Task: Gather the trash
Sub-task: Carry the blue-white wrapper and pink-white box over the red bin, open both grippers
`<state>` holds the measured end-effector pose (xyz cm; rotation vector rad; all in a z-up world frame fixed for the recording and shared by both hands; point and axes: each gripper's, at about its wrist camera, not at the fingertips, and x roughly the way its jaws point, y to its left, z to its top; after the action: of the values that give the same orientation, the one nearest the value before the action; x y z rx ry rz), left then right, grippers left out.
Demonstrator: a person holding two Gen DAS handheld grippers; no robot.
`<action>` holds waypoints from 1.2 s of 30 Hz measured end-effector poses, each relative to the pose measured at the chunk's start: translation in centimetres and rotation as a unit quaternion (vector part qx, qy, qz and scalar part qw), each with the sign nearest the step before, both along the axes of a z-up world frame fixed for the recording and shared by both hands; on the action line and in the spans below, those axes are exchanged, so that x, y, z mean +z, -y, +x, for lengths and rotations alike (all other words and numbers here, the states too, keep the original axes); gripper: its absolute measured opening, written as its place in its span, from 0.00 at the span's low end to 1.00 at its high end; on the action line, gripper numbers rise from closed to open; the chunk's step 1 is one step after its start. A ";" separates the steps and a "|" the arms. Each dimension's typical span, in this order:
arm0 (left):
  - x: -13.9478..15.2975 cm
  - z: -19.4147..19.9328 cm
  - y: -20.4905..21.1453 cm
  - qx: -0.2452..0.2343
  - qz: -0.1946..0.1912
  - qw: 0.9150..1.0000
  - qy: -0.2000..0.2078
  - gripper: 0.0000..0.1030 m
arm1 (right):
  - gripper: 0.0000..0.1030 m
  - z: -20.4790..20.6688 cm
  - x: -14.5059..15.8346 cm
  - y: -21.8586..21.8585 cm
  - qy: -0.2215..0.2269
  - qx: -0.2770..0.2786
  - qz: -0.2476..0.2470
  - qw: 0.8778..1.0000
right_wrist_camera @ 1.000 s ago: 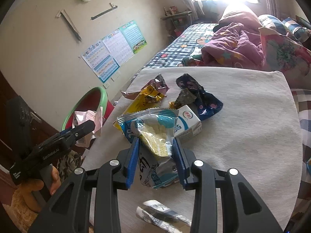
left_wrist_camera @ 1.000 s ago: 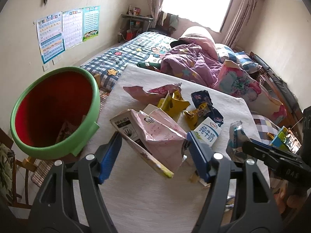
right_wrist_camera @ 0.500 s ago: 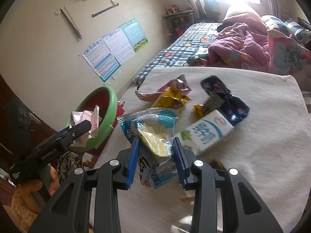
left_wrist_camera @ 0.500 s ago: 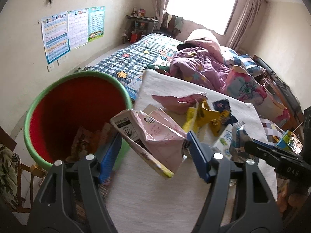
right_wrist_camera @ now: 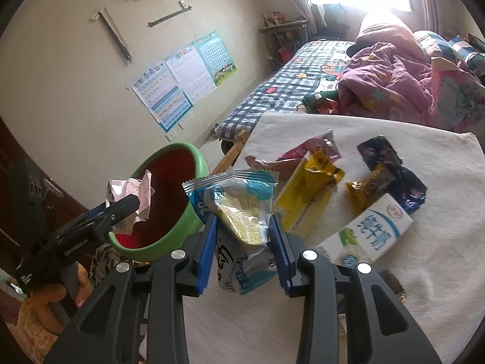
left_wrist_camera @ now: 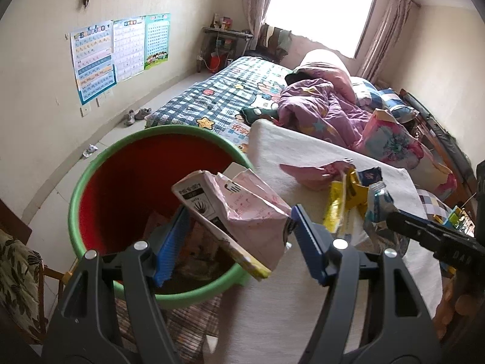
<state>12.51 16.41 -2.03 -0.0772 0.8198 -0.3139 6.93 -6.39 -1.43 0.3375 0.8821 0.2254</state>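
Note:
My left gripper [left_wrist_camera: 239, 239] is shut on a crumpled pink and white carton [left_wrist_camera: 239, 209], held over the near rim of a green bin with a red inside [left_wrist_camera: 121, 188]; wrappers lie in the bin's bottom. My right gripper [right_wrist_camera: 244, 239] is shut on a blue and white snack wrapper [right_wrist_camera: 239, 209] above the white cloth-covered table [right_wrist_camera: 424, 273], just right of the green bin [right_wrist_camera: 169, 194]. The left gripper with its pink carton [right_wrist_camera: 133, 194] also shows at the left of the right wrist view, over the bin.
On the table lie a yellow packet [right_wrist_camera: 309, 194], a pink wrapper [right_wrist_camera: 291, 154], a dark blue wrapper [right_wrist_camera: 391, 166], a small gold wrapper [right_wrist_camera: 366, 188] and a white milk carton [right_wrist_camera: 369, 230]. A bed with a purple quilt [left_wrist_camera: 318, 109] stands behind. A chair [left_wrist_camera: 18, 276] stands left of the bin.
Both grippers moved left toward the bin with their loads. The pink carton went from above the table to over the bin's rim. The jaws kept the same width.

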 end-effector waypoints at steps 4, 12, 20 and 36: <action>-0.8 0.6 -1.7 0.007 -0.003 1.000 -0.012 0.64 | 0.33 0.6 -0.2 -1.8 -0.001 0.005 -0.002 1.000; -1.0 1.7 -4.6 0.018 -0.004 1.000 -0.013 0.64 | 0.33 1.8 -0.4 -4.2 -0.003 0.013 -0.005 1.000; -1.6 3.0 -5.9 0.022 -0.002 1.000 -0.019 0.64 | 0.33 3.3 0.2 -5.6 0.005 0.012 -0.015 1.000; -3.1 5.4 -10.1 0.049 0.016 0.998 -0.032 0.64 | 0.33 7.1 0.0 -10.5 0.010 0.046 -0.018 0.999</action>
<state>17.90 26.52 -5.10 -0.0974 0.8821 -0.2059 13.99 4.06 -1.39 0.2614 0.8808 0.2979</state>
